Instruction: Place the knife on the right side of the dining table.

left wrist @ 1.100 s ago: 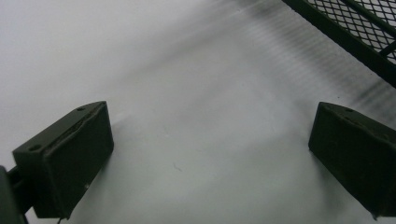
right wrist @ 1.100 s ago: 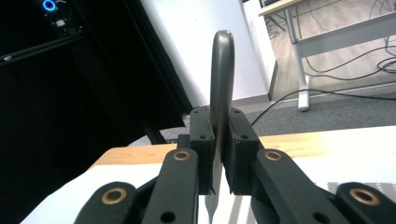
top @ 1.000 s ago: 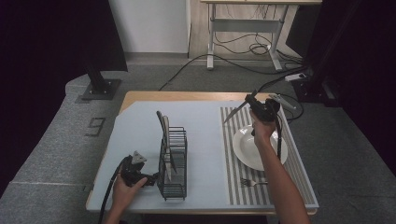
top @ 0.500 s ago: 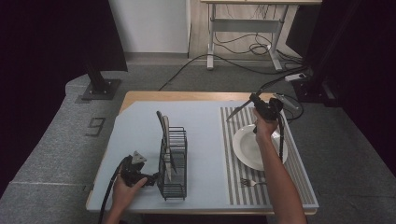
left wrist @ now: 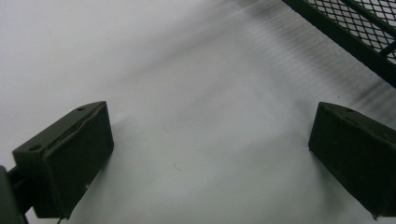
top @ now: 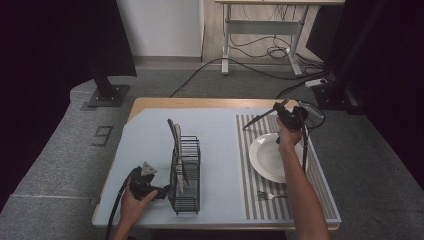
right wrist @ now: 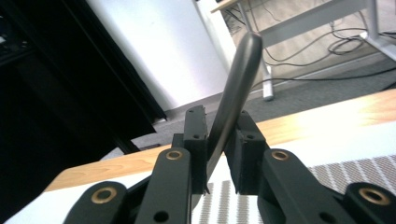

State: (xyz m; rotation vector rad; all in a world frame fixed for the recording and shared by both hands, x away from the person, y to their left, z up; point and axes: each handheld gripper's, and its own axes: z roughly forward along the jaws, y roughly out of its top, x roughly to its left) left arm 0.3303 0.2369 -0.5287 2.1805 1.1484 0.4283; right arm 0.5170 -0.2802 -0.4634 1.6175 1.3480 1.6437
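While its slim dark handle rises at a slant between two matte black jaws, a knife (right wrist: 233,93) is pinched in the right hand-held gripper (top: 287,117), held up above the far edge of a round white plate (top: 267,157); in the high view the knife juts left from the jaws over the grey-and-white striped woven placemat (top: 247,195). A metal fork (top: 270,195) lies on the mat just nearer than the plate. To the left, on the smooth pale-blue table (top: 150,140), stands a black wire rack (top: 184,175) with a mesh base, holding upright utensils. Beside its near left corner, the left hand-held gripper (top: 159,192) rests low on the table surface, its blocky jaws spread wide and empty, a grey three-cornered plate on top. Bare wood edges the table's far side.
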